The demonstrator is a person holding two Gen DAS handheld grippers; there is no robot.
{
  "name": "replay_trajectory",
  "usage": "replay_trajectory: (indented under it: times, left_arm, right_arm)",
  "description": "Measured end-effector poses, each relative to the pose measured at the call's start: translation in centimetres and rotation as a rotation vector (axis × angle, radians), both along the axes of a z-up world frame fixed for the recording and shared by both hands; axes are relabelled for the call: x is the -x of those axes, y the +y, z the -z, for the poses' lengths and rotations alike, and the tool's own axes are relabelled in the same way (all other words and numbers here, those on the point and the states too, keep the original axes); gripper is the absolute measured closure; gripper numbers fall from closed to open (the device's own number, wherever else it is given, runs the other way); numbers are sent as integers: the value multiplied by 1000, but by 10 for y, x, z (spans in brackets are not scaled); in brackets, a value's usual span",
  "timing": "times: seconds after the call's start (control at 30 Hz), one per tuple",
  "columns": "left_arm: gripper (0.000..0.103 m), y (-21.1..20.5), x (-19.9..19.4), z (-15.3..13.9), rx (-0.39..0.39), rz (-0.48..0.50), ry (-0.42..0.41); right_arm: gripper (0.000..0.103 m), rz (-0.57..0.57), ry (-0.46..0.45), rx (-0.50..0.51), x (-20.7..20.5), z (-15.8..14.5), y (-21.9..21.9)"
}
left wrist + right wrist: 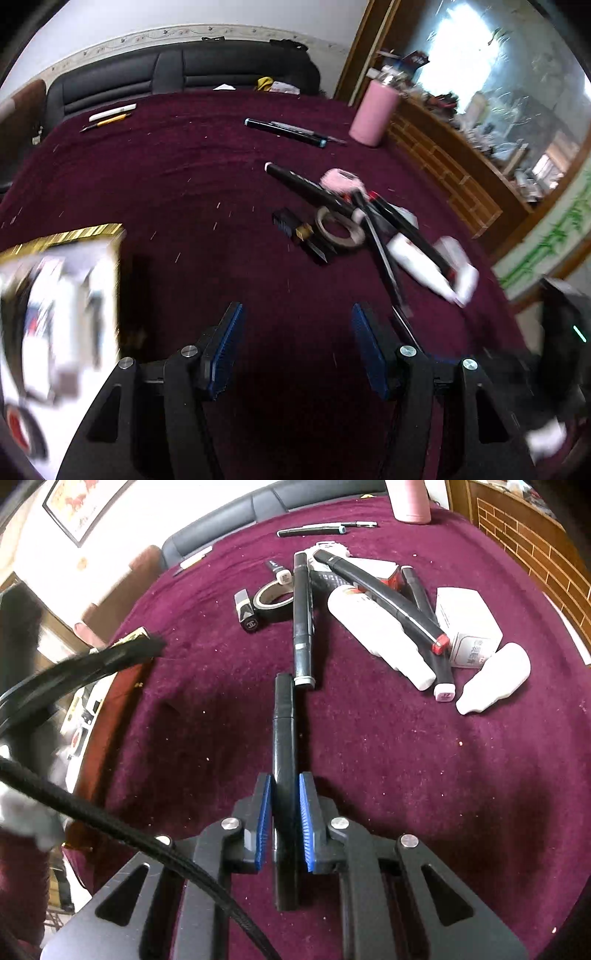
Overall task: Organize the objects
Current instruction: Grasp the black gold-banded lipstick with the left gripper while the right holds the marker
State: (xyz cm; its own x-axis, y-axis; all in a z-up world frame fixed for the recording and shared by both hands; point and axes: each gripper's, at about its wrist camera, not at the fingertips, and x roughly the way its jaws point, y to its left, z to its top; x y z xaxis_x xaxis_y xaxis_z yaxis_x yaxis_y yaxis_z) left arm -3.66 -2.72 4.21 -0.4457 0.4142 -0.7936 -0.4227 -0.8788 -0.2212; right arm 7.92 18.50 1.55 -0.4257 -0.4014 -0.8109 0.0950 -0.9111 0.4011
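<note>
Maroon tablecloth (406,775), black sofa (184,70) behind

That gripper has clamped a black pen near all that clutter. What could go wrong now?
The right gripper holds the black pen lengthwise, so its long front end might knock the grey-tipped marker lying just ahead. The braided cable crossing nearby could snag. The left gripper is open and empty.

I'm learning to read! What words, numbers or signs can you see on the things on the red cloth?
"27": end cap of the pale-tipped marker.
Interlocked double-C brand sign: end of the black lipstick.
White box: printed lines too small to read.
White bottle: label blurred, unreadable.
</note>
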Motion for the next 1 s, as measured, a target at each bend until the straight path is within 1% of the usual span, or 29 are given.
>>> replay_trajectory:
  times: [0.1, 0.13, 0.2, 0.27, 0.3, 0.37, 0.43, 0.53, 0.57, 0.63, 0.7, 0.8, 0.87, 0.9, 0.93, 0.97, 1.0]
  left_arm:
    - [50, 19, 26, 17, 18, -31, -21]
    - [50, 24, 35, 21, 35, -45, -14]
    - [50, 32, 46, 24, 40, -55, 7]
    - [50, 38, 57, 27, 75, -81, 31]
    - [50, 41, 62, 28, 85, -88, 29]
    - [49, 47, 72, 33, 148, -112, 26]
    - [49, 50, 77, 36, 185, -121, 21]
    - [49, 51, 74, 44, 235, -75, 1]
    - [49, 51, 68, 46, 271, -48, 23]
    - [52, 50, 64, 44, 287, -25, 33]
    - [55, 47, 67, 45, 292, -16, 18]
    - [55, 54, 72, 45, 312, -17, 33]
    - [55, 64, 73, 45, 330, 2, 55]
    - [55, 71, 69, 45, 355, 18, 82]
    - [56, 77, 65, 45, 389, 36, 116]
    - [60, 79, 62, 45, 405, 54, 134]
    - [76, 81, 59, 44, 398, 83, 134]
  right_arm:
    - [91, -3, 1, 38, 2, 3, 1]
    - [91, -8, 3, 46, 2, 3, 3]
    - [91, -12, 7, 56, 2, 5, 3]
    - [91, -15, 10, 69, 2, 6, 4]
    - [91, -16, 10, 74, 2, 6, 4]
    - [91, -18, 11, 88, 1, 7, 5]
    - [91, -18, 11, 105, 1, 8, 7]
    - [91, -20, 11, 129, 1, 9, 8]
    - [91, -20, 12, 134, 1, 9, 8]
    - [91, -22, 16, 134, 1, 9, 7]
    - [91, -22, 16, 123, 2, 8, 5]
    - [89, -19, 17, 94, 1, 5, 1]
    - [89, -17, 18, 64, 1, 2, -4]
    - [88, -16, 18, 55, -1, 1, -3]
    - [88, -13, 18, 41, -1, 0, -6]
    - [87, -10, 19, 30, 0, -1, -7]
    - [86, -8, 21, 18, 1, -2, -9]
